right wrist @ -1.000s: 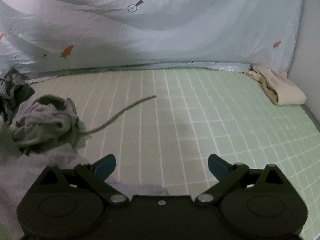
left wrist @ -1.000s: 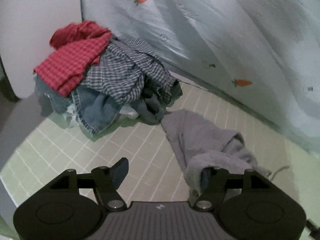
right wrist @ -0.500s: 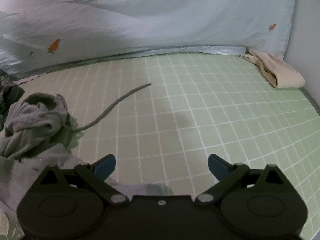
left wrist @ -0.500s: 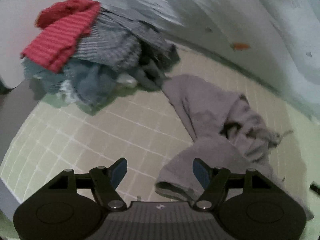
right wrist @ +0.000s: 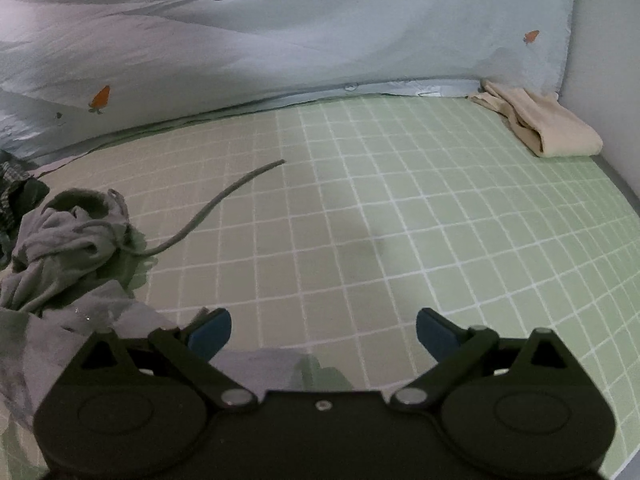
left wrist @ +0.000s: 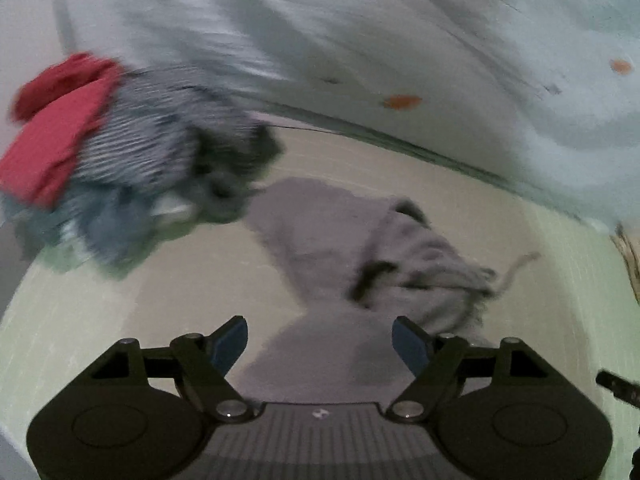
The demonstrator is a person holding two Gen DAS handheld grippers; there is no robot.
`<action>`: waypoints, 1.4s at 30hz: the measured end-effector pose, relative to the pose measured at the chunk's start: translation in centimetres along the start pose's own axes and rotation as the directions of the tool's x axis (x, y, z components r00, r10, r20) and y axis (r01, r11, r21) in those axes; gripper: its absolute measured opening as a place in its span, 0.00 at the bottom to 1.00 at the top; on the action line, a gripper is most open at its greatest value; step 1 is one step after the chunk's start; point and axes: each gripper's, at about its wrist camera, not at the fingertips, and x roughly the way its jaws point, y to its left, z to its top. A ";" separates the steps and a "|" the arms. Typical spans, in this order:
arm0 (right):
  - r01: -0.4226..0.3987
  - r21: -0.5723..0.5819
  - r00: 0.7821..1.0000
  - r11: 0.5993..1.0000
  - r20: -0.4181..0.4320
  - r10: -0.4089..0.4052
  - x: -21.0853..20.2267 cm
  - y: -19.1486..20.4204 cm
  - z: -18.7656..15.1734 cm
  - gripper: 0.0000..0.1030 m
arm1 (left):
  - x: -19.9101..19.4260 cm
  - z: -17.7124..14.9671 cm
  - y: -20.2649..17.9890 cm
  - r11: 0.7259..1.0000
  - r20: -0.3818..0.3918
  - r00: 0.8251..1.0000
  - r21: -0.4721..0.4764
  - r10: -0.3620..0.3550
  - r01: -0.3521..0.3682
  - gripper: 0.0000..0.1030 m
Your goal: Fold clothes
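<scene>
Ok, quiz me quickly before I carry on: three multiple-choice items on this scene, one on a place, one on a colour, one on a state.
1. Where does the folded beige garment lie?
A. far right corner of the checked sheet
B. on the clothes pile
C. between the right gripper's fingers

2. What colour is the topmost garment on the clothes pile?
A. yellow
B. red
C. white

3. How does the left gripper stand?
A. shut on the grey garment
B. shut on nothing
C. open above the grey garment

Answers: 1 A, it sits against the wall in the right wrist view. 2 B, red cloth caps the pile. 3 C, both blue pads are apart, nothing pinched.
</scene>
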 end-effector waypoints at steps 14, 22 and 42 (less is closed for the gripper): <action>0.105 0.096 0.990 0.990 -0.109 -0.094 4.0 -6.8 0.8 0.97 | 15.9 2.5 -8.5 0.995 -0.233 0.971 0.068 -0.051 0.068 0.65; 0.113 0.140 0.987 0.984 -0.130 -0.095 7.1 -9.9 2.0 0.97 | 16.6 3.2 -16.0 0.963 -0.233 0.966 0.213 -0.114 0.165 0.25; 0.166 0.193 0.985 0.967 -0.076 -0.154 4.7 -12.3 1.2 0.97 | 10.9 8.7 -15.1 0.975 -0.032 0.976 0.043 -0.215 0.217 0.24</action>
